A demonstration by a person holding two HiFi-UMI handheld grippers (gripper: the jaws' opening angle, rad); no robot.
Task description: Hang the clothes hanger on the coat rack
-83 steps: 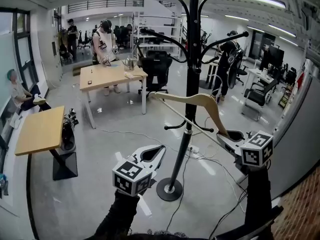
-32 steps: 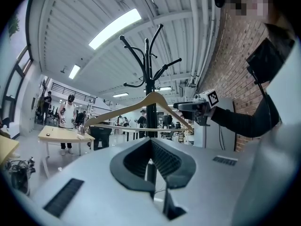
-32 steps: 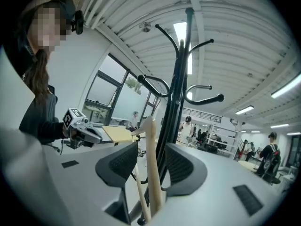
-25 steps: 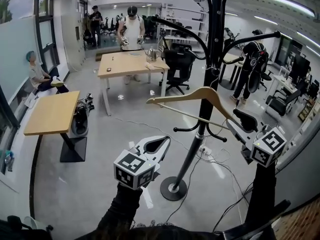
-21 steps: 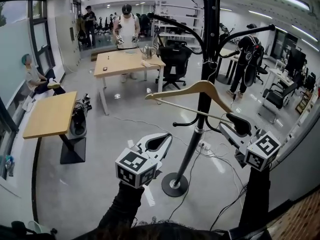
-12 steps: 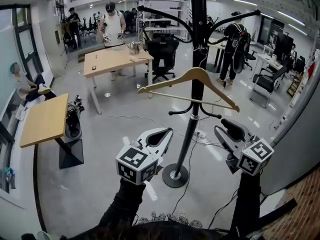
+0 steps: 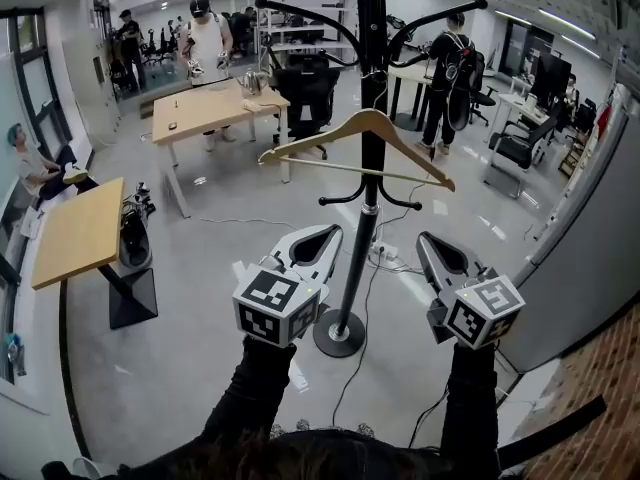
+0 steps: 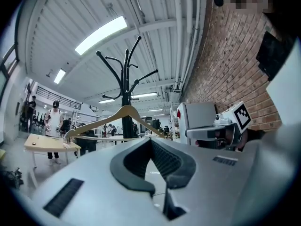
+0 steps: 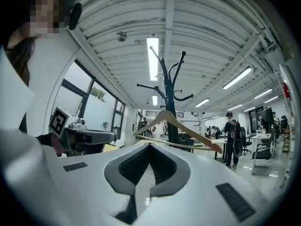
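Note:
A pale wooden clothes hanger (image 7: 365,123) hangs level against the black coat rack (image 7: 368,58), free of both grippers; its hook is hidden at the pole. It also shows in the left gripper view as the hanger (image 8: 124,111) on the rack (image 8: 126,79), and in the right gripper view as the hanger (image 9: 165,117) on the rack (image 9: 168,79). My left gripper (image 7: 328,232) (image 8: 151,141) is below and left of the pole, shut and holding nothing. My right gripper (image 7: 424,238) (image 9: 149,145) is below the hanger's right end, its jaws come together on nothing.
The rack's round base (image 7: 340,333) stands on the floor between my arms, with cables (image 7: 395,268) trailing beside it. Wooden tables (image 7: 210,108) (image 7: 75,233) stand at the left, an office chair (image 7: 305,93) behind the rack. People stand further back. A brick wall (image 7: 605,398) is at the right.
My right gripper let go of the hanger's right end, dropped down towards me and shut. The hanger stays on the rack. My left gripper shifted slightly.

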